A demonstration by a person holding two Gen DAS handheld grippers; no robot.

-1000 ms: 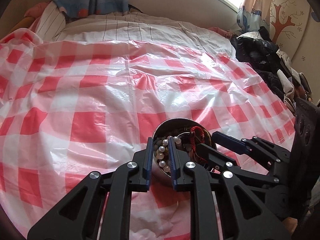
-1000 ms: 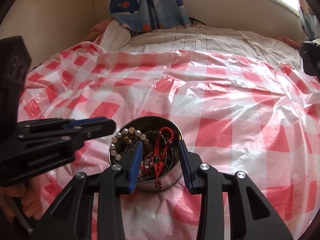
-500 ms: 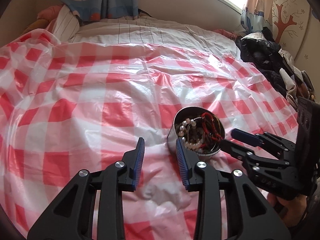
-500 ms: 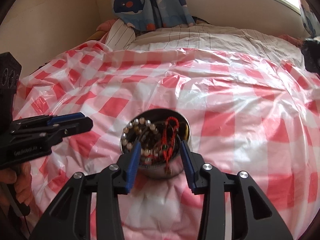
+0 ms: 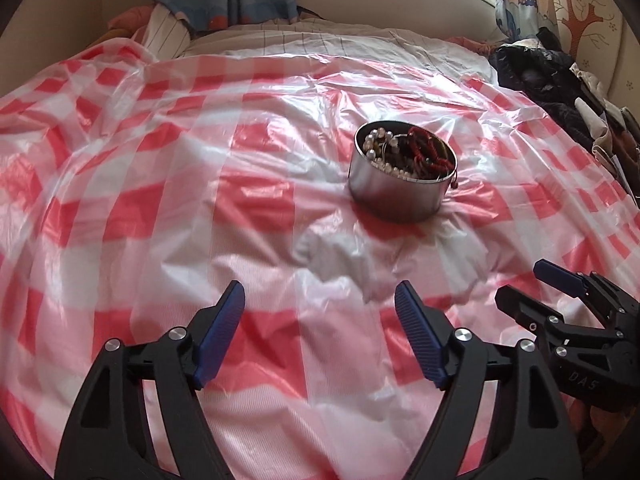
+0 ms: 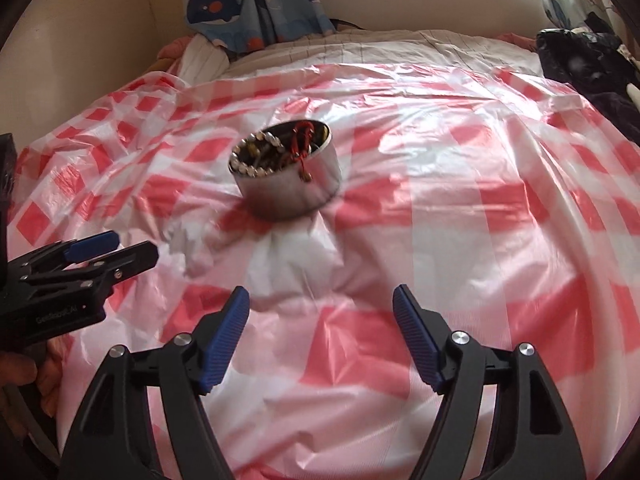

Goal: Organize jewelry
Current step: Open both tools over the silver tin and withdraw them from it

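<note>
— On the bed, where does the jewelry stand right now?

— All of it that I can see sits in the round metal tin, which rests on the red-and-white checked plastic sheet spread over the bed. A pearl bracelet lies curled along one side of the tin, a red cord bracelet lies on the other side, and a red strand with a small charm hangs over the rim in the right wrist view. Darker pieces lie underneath; I cannot tell what they are.

— And the grippers?

— The left gripper has its fingers spread wide with nothing between them, held well short of the tin. The right gripper is the same: fingers wide apart, empty, near side of the tin.

— So how far along?

— I see no loose pieces on the sheet, so I judge the gathering done or nearly so. What might remain is tucking in that hanging strand; no lid is visible.

— Any writing?

— The right gripper's body reads "DA5" in the left wrist view. The left gripper's body carries small lettering, too blurred to read surely.
</note>
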